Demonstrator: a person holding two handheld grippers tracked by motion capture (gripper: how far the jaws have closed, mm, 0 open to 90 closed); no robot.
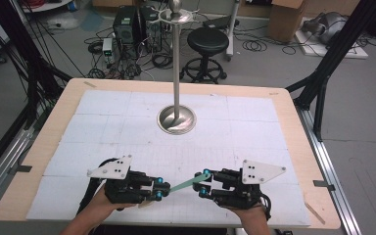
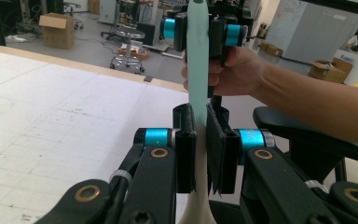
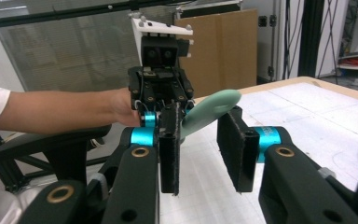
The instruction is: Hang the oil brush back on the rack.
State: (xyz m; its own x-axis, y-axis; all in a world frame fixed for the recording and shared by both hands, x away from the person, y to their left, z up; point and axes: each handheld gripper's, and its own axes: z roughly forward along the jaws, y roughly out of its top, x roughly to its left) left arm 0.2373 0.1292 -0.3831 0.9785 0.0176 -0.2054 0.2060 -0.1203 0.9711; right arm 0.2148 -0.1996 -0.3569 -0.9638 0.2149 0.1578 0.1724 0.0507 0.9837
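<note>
White gridded sheeting covers the wooden table [image 1: 44, 142], beyond which a cluttered workshop floor with a black stool [image 1: 208, 41] and cables is seen. Low over the near edge, the left gripper [image 1: 162, 188] is held in the person's left hand with its jaws clamped tight on one end of a pale mint-green strip [image 1: 186, 184], a flat, spatula-like piece; in the left gripper view the strip [image 2: 197, 93] is seen pinched between the black pads and running straight away toward the other gripper. Facing it from the right, the right gripper [image 1: 203, 183] is held level, and its jaws are seen in the right gripper view standing apart on either side of the strip's rounded far end [image 3: 212, 112], the pads not yet pressed on it, so that gripper [image 3: 200, 154] is taken as open around the strip. A hand-over or two-handed grasp is judged to be under way: the first grip is made, the second is unfinished. Farther out, well beyond both grippers, a metal stand [image 1: 176, 120] with a tall pole is left untouched at mid-table
</note>
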